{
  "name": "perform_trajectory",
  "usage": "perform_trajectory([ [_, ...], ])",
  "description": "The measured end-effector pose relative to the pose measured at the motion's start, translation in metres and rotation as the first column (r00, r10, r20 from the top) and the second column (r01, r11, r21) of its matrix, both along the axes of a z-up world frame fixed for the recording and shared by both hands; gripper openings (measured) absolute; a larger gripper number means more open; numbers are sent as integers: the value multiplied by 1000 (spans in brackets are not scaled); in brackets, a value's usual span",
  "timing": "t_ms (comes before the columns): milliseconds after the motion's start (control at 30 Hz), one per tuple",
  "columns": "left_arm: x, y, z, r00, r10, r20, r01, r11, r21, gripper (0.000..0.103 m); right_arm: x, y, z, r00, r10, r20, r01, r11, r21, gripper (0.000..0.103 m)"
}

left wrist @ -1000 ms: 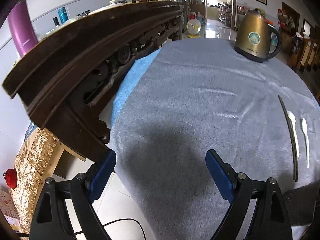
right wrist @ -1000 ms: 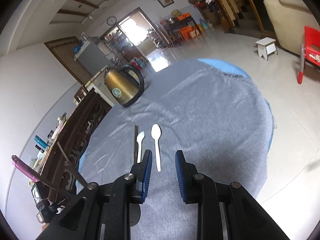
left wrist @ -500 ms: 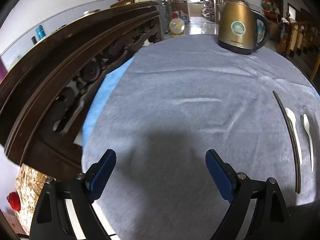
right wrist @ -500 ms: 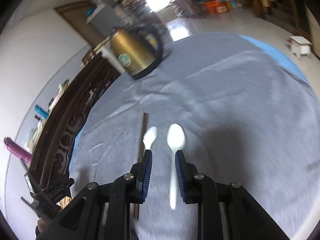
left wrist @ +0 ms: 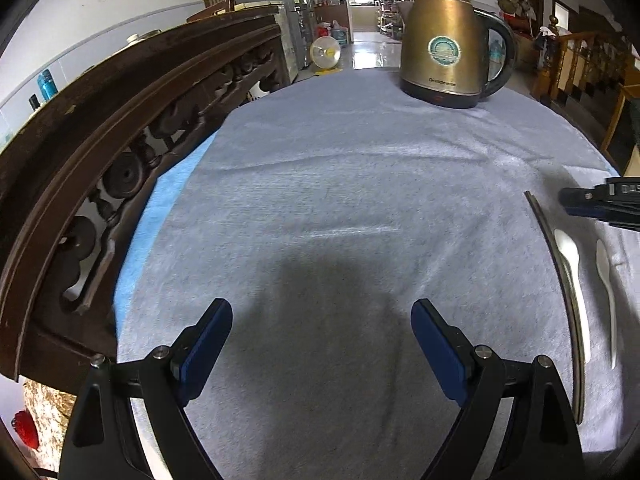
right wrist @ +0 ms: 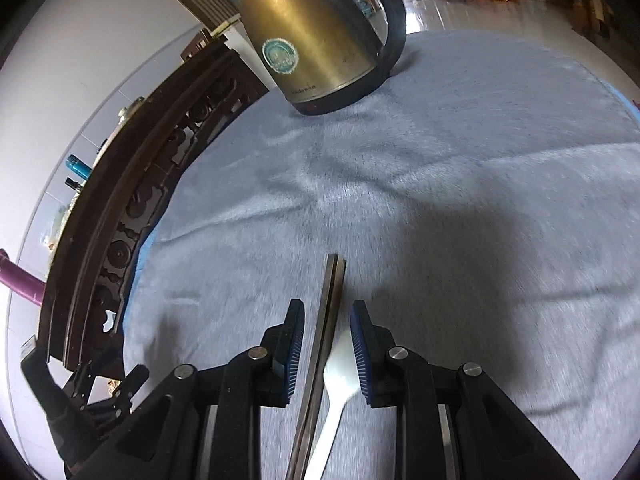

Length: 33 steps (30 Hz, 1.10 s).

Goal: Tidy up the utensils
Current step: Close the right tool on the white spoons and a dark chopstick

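A pair of dark chopsticks (left wrist: 562,280) and two white plastic spoons (left wrist: 572,276) (left wrist: 606,280) lie side by side on the grey cloth at the right of the left wrist view. My left gripper (left wrist: 320,340) is wide open and empty over bare cloth. My right gripper (right wrist: 326,344) hangs low over the chopsticks (right wrist: 326,332) and one spoon (right wrist: 338,372), which show between its partly open fingers. It grips nothing. It also shows at the right edge of the left wrist view (left wrist: 600,206).
A gold electric kettle (left wrist: 444,48) stands at the far side of the cloth-covered table (left wrist: 340,184). A carved dark wooden chair back (left wrist: 100,152) runs along the left edge. A blue cloth (left wrist: 160,216) peeks out underneath.
My right gripper has moved forward and down over the chopsticks and spoon, with its jaws slightly wider. My left gripper has turned right, bringing the kettle nearer to centre.
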<state>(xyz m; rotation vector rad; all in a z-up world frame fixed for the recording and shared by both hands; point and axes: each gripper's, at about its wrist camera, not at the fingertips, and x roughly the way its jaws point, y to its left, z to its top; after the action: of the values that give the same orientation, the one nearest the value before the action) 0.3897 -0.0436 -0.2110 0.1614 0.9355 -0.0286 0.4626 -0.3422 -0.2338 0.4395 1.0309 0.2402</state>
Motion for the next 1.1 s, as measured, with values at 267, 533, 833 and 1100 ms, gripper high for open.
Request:
perform_trajectory([
  [267,6,-6,-5,1000,-8,-6,8,1000,-13,91,22,13,-15,999,0,-51,-3,998,-68,23],
  [533,9,-9,-7,1000,-10,-9,10,1000,-10,91,24,31,-15,999,20,-31,-27,972,-233,12],
  [833,19,-22,-10,999,-48,-6,49,999,22,91,20,5,-11,999,-22,-42,13,979,-201,6],
  [1100,19,-32,-1,998,-64,12,64,998,15,91,30,22,-9,998,8,-63,-19,985,-169,6],
])
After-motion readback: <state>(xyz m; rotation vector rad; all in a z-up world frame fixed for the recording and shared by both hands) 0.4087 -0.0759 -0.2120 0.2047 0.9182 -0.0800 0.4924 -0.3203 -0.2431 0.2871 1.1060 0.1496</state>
